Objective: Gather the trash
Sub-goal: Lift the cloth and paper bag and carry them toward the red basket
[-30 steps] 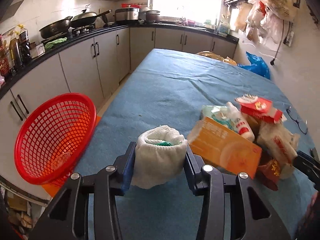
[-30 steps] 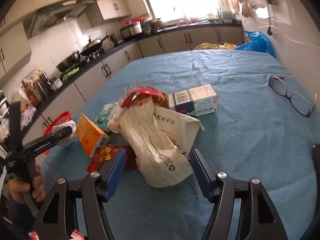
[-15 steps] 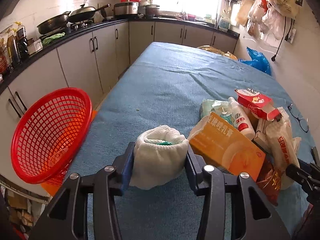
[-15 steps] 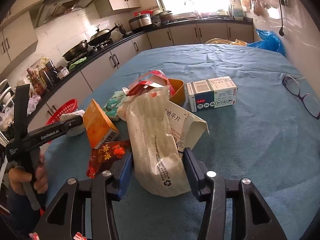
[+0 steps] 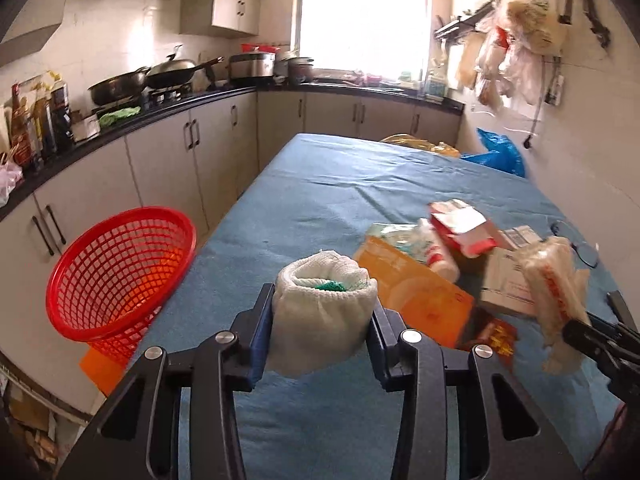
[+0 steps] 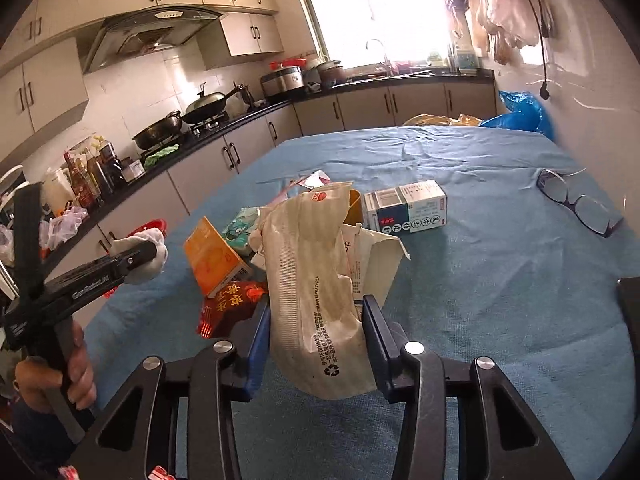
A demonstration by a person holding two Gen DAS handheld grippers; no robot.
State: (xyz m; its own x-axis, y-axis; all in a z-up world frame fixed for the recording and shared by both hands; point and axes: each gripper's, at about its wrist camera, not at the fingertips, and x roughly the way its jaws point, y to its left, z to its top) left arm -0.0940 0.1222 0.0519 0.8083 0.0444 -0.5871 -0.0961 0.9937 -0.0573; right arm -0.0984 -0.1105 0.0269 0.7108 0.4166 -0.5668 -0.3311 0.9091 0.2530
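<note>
My left gripper is shut on a rolled white cloth wad with something green inside, held above the blue table. It also shows in the right wrist view. My right gripper is shut on a crumpled cream paper bag, lifted off the table; the bag also shows in the left wrist view. A red mesh basket stands off the table's left edge, left of my left gripper.
A trash pile lies mid-table: orange box, red snack packet, white envelope, blue-white medicine box, green-white pack, white bottle. Glasses lie at the right. Kitchen counters run along the left.
My right gripper closed on the paper bag and lifted it off the pile. My left gripper rose a little with the cloth wad still in it.
</note>
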